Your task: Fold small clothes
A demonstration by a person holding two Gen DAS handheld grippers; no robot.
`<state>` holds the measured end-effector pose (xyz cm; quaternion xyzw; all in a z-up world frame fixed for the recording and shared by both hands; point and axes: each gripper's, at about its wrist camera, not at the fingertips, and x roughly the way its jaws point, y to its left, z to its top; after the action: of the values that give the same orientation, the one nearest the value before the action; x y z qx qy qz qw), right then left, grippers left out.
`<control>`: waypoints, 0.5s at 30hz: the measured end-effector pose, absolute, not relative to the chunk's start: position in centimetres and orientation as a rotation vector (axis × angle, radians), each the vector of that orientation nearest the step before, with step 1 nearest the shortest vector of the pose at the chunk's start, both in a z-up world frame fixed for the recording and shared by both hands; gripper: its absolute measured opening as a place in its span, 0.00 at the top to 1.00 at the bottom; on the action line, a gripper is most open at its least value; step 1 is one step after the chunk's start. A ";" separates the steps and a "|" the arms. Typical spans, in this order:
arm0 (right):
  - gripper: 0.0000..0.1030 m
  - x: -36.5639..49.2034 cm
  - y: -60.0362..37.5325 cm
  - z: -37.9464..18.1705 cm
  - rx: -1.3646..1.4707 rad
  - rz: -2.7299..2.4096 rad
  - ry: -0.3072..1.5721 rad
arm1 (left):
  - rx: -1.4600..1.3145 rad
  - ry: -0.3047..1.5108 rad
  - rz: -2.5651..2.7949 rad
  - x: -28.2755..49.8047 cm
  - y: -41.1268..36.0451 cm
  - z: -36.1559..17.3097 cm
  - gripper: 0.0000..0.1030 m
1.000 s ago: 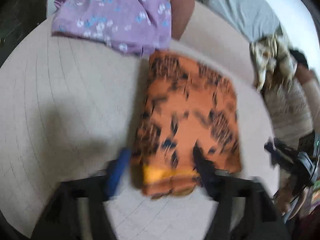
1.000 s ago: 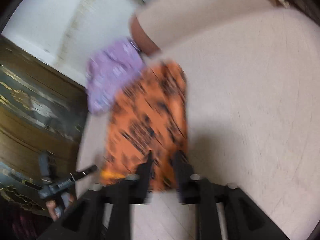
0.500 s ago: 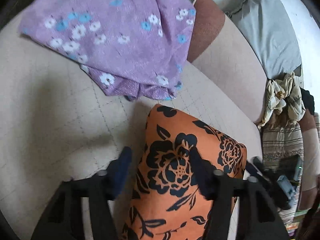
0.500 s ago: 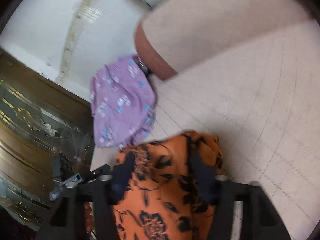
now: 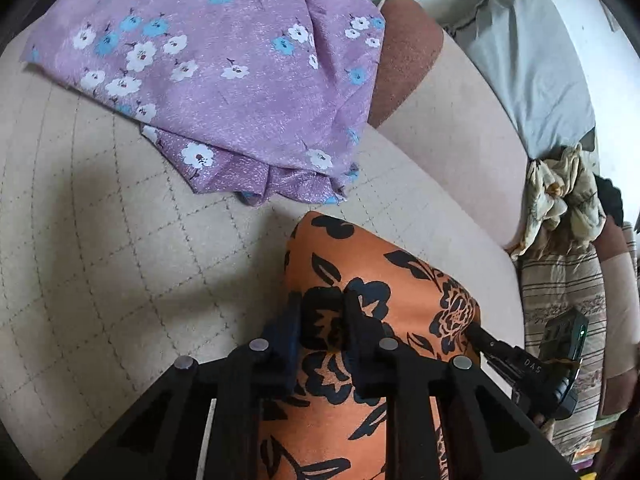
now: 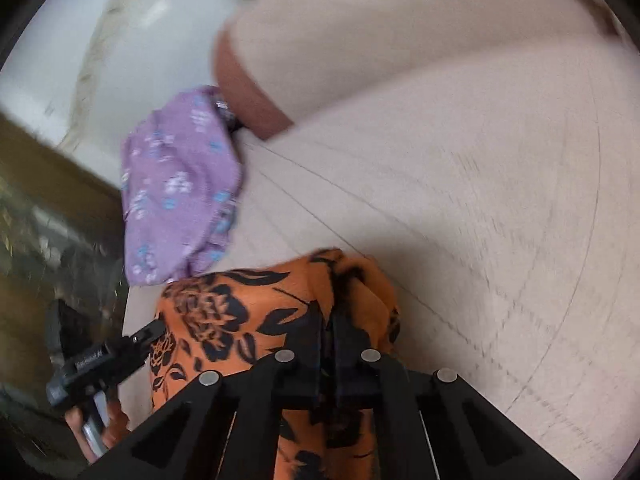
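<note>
An orange garment with black flowers lies on the beige quilted sofa seat. My left gripper is shut on its left part, cloth pinched between the fingers. My right gripper is shut on the same garment at its right part. Each gripper shows in the other's view: the right one at the garment's right edge, the left one at its left edge.
A folded purple floral garment lies just beyond the orange one, also in the right wrist view. The sofa backrest rises behind. A grey pillow and a crumpled cream cloth sit at the right.
Both grippers moved forward over the orange garment, toward its far edge by the purple garment, and closed from open to shut on its cloth.
</note>
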<state>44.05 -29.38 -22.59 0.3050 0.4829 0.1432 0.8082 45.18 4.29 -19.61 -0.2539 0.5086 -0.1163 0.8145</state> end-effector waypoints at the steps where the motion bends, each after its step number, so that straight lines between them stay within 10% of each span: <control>1: 0.96 44.0 -29.3 -22.3 0.641 0.303 1.026 | -0.553 1.086 -0.248 45.1 4.3 -19.4 0.79; 5: 0.92 43.7 -28.2 -20.4 0.562 0.312 1.008 | -0.480 1.089 -0.216 44.6 4.2 -17.9 0.72; 9: 0.87 41.9 -29.3 -17.4 0.595 0.386 0.957 | -0.483 1.095 -0.242 43.1 5.0 -15.7 0.42; 10: 0.78 41.0 -29.7 -16.5 0.585 0.389 0.943 | -0.461 1.087 -0.222 42.2 5.2 -14.9 0.31; 12: 0.05 39.0 -30.2 -15.7 0.547 0.353 0.938 | -0.429 1.092 -0.204 40.5 5.4 -14.4 0.27; 15: 0.05 36.3 -30.7 -16.5 0.555 0.323 0.950 | -0.378 1.129 -0.197 36.6 5.5 -15.4 0.27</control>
<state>36.26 -30.73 -16.52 0.2626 0.4493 0.1528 0.8401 36.62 5.46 -15.42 -0.1778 0.5307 -0.0926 0.8235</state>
